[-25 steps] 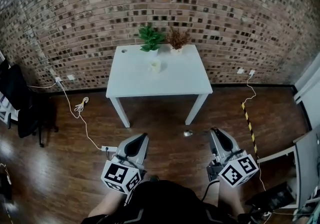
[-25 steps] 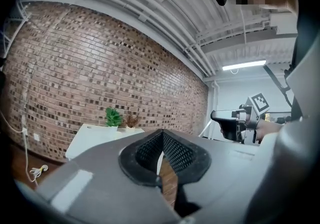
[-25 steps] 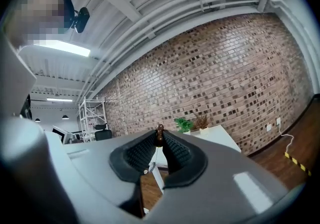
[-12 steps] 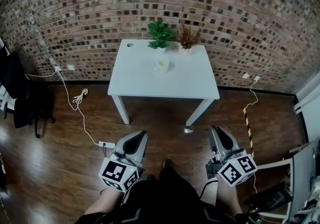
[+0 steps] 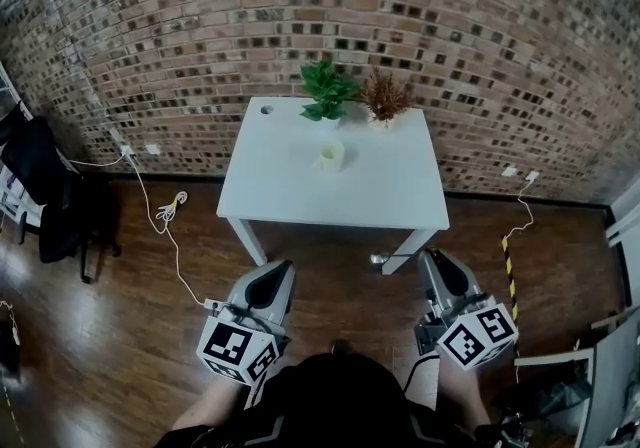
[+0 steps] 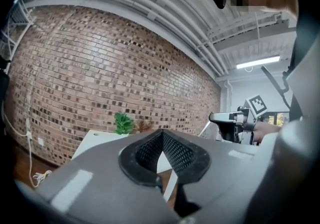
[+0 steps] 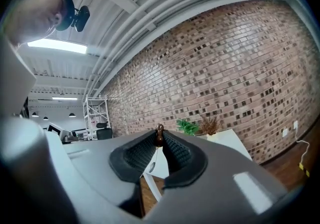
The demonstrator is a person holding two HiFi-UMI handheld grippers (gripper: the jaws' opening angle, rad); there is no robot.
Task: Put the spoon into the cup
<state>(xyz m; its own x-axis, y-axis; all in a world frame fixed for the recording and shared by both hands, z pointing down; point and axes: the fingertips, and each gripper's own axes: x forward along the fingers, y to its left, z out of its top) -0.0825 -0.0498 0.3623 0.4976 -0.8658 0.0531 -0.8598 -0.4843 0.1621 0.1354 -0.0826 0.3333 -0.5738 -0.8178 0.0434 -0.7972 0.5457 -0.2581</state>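
A pale cup [image 5: 332, 156] stands near the middle of the white table [image 5: 290, 191], far ahead of both grippers. My right gripper [image 5: 432, 259] is shut on a thin spoon. The spoon's shiny bowl [image 5: 377, 258] sticks out to the left of the jaws. In the right gripper view its brown handle end [image 7: 159, 130] pokes up between the pads, and the bowl [image 7: 153, 167] hangs below. My left gripper [image 5: 283, 267] is held level beside it, its pads [image 6: 176, 149] meeting at the tip with nothing between them. Both grippers are short of the table's front edge.
A green plant [image 5: 327, 91] and a dried brown plant [image 5: 385, 96] stand at the table's back edge against the brick wall. White cables [image 5: 165, 221] and a power strip lie on the wooden floor at left. A dark chair [image 5: 45, 211] stands far left.
The table and cup have come closer and lower in the head view as both grippers moved forward together. The spoon has stayed in the right gripper.
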